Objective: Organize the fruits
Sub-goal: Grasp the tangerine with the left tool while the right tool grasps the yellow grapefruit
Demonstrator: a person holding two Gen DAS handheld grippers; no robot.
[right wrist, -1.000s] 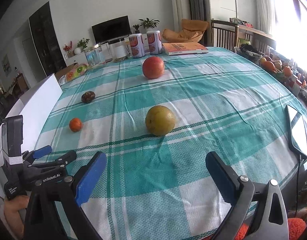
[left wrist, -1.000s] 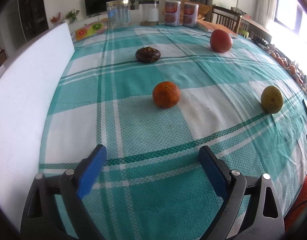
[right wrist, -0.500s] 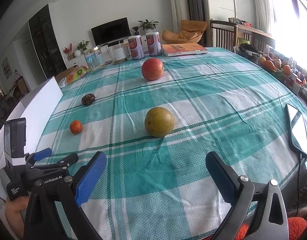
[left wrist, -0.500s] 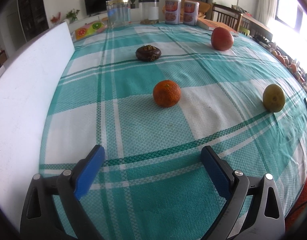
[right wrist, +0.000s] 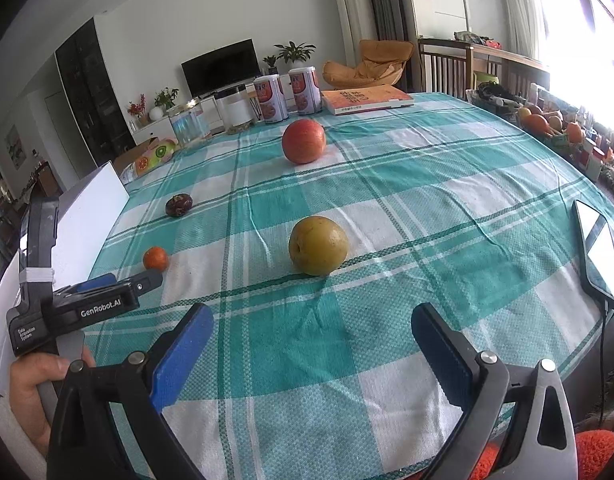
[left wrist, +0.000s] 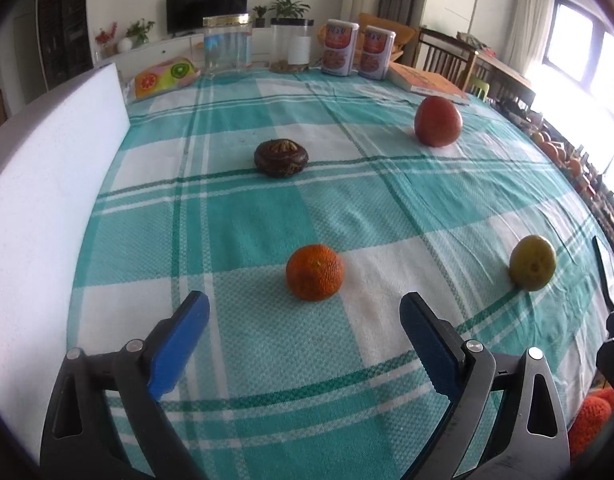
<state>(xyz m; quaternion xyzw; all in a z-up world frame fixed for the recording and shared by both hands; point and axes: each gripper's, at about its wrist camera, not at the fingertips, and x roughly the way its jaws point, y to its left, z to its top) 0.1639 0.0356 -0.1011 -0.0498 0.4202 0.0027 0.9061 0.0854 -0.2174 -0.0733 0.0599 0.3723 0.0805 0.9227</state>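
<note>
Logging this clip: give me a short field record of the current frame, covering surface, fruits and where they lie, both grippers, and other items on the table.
surface: table under a teal and white checked cloth
fruits: orange lined up ahead of the left gripper; yellow pear ahead of the right gripper; red apple farther back; dark mangosteen behind the orange; all apart
left gripper: open, empty, short of the orange
right gripper: open, empty, short of the pear
other: two cans, book, phone, white board
</note>
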